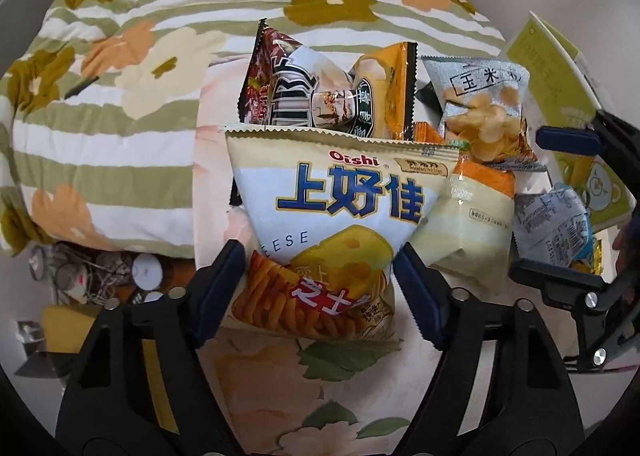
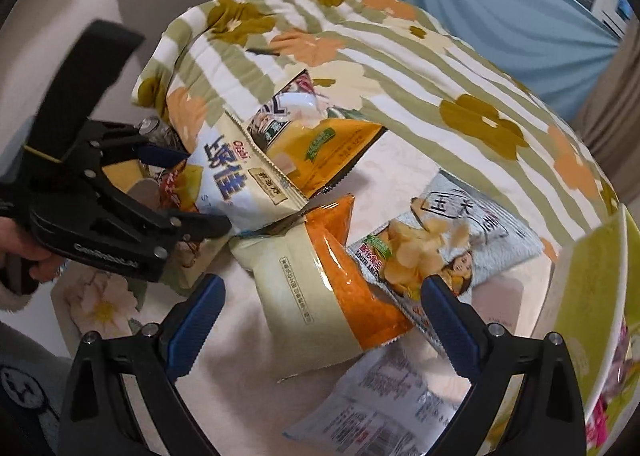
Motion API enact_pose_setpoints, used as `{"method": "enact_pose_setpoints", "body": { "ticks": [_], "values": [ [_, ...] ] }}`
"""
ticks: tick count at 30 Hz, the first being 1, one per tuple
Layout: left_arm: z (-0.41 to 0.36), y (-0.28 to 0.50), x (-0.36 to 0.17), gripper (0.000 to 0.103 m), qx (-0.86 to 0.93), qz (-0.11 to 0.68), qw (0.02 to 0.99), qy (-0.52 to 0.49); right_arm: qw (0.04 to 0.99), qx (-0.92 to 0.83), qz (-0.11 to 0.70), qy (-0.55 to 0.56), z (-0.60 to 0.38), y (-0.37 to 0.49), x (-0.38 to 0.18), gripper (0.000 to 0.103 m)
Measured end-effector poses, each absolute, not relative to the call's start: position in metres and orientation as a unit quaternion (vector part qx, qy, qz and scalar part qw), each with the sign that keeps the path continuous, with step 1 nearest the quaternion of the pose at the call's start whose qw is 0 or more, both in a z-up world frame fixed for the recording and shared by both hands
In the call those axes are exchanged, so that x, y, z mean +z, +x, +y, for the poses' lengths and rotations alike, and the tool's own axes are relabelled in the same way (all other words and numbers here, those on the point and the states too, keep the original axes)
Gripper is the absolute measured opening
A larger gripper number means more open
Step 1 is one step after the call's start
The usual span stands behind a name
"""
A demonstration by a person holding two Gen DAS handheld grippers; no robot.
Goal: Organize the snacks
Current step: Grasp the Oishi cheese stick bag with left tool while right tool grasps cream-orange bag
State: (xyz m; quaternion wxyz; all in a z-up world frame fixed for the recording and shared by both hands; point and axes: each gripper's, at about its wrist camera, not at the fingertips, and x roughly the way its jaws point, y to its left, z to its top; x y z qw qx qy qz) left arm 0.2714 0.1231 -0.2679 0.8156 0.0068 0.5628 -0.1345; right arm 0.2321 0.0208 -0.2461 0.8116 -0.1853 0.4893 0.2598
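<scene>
A pile of snack bags lies on a floral bed sheet (image 1: 320, 396). My left gripper (image 1: 320, 276) is closed around the bottom of a white Oishi cheese bag (image 1: 340, 208), its pads touching both sides; the bag also shows in the right wrist view (image 2: 240, 184). My right gripper (image 2: 320, 316) is open, its fingers straddling a cream-and-orange bag (image 2: 320, 296) without pressing it. The right gripper also shows in the left wrist view (image 1: 568, 208) at the right. A grey corn chip bag (image 2: 444, 244), a yellow bag (image 2: 320, 148) and a dark red bag (image 1: 272, 84) lie around.
A striped flowered quilt (image 1: 120, 96) is heaped behind the pile. A green box (image 2: 592, 296) stands at the right. A white bag with printed text (image 2: 384, 408) lies under my right gripper. Clutter sits beside the bed (image 1: 100, 276) at the left.
</scene>
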Motion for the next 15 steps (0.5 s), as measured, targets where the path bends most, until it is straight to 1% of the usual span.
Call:
{"method": "enact_pose_setpoints", "body": {
  "ticks": [8,13,15],
  "values": [
    [0.122,0.265,-0.265,0.061,-0.133,0.561,0.817,0.016,0.778,0.299,0.494,-0.249,0.037,0.236,-0.271,0.097],
    [0.122,0.26,-0.259,0.059,-0.129,0.556,0.821,0.019,0.765,0.309,0.5,-0.265,0.042,0.242,-0.283,0.096],
    [0.124,0.259,-0.256,0.058,-0.126,0.554,0.823,0.014,0.76,0.31,0.506,-0.266,0.043,0.245,-0.288,0.091]
  ]
}}
